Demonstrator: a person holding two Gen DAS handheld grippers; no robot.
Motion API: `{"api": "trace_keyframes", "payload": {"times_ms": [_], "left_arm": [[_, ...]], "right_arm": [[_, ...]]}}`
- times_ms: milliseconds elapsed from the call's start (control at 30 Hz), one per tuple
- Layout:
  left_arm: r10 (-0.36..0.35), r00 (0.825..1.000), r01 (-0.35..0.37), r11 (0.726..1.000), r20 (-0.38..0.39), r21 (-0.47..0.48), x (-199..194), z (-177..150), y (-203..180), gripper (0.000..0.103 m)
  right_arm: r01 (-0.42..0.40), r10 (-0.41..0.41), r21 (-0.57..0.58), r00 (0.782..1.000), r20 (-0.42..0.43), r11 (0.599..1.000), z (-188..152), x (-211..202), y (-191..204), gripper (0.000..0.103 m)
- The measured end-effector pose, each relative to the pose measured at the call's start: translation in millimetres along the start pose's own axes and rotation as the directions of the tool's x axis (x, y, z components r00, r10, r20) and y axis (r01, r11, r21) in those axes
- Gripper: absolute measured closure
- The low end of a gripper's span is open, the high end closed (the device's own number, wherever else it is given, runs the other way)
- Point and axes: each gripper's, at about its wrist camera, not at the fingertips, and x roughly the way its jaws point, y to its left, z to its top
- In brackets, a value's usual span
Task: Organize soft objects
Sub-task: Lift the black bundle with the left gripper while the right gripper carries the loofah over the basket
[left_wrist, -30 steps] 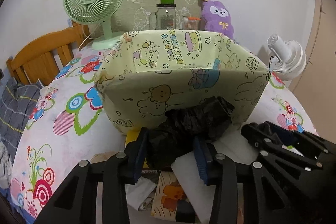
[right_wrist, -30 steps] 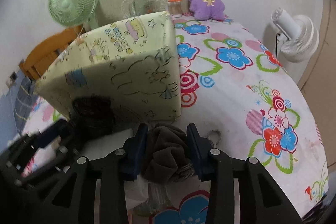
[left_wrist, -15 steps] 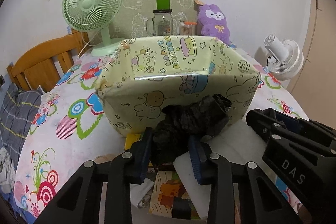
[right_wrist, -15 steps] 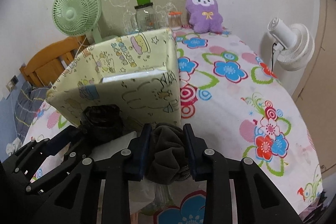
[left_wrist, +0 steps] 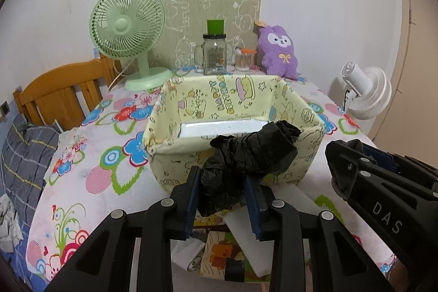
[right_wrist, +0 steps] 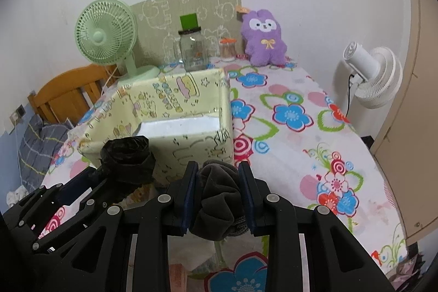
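Left gripper (left_wrist: pixel 222 189) was clamped on crumpled black bag (left_wrist: pixel 251 152); right gripper (right_wrist: pixel 218 192) was clamped on grey cloth (right_wrist: pixel 217 199); both hung beside yellow fabric box (left_wrist: pixel 273 97).

We see a table spread with a white flower-print cloth (right_wrist: pixel 290 111). On it stand an open pale-yellow cartoon-print fabric box (left_wrist: pixel 309 111), a mint-green desk fan (left_wrist: pixel 127 23), a clear glass handled jar (left_wrist: pixel 215 54) and a purple plush rabbit (right_wrist: pixel 264 37).

The open-topped yellow fabric box (left_wrist: pixel 235 111) stands unobstructed ahead; jar (left_wrist: pixel 215 55) and fan (left_wrist: pixel 127 26) crowd behind.
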Motion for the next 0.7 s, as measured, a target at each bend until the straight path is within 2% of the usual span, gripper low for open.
{"api": "trace_keyframes", "payload": {"times_ms": [700], "left_arm": [[-0.012,0.995,0.012,1.0,0.098,-0.002,-49,31,-3,0.072]], "right_arm": [[-0.028,0.032,-0.04,0.995,0.093,0.999,25,-50,14,0.07]]}}
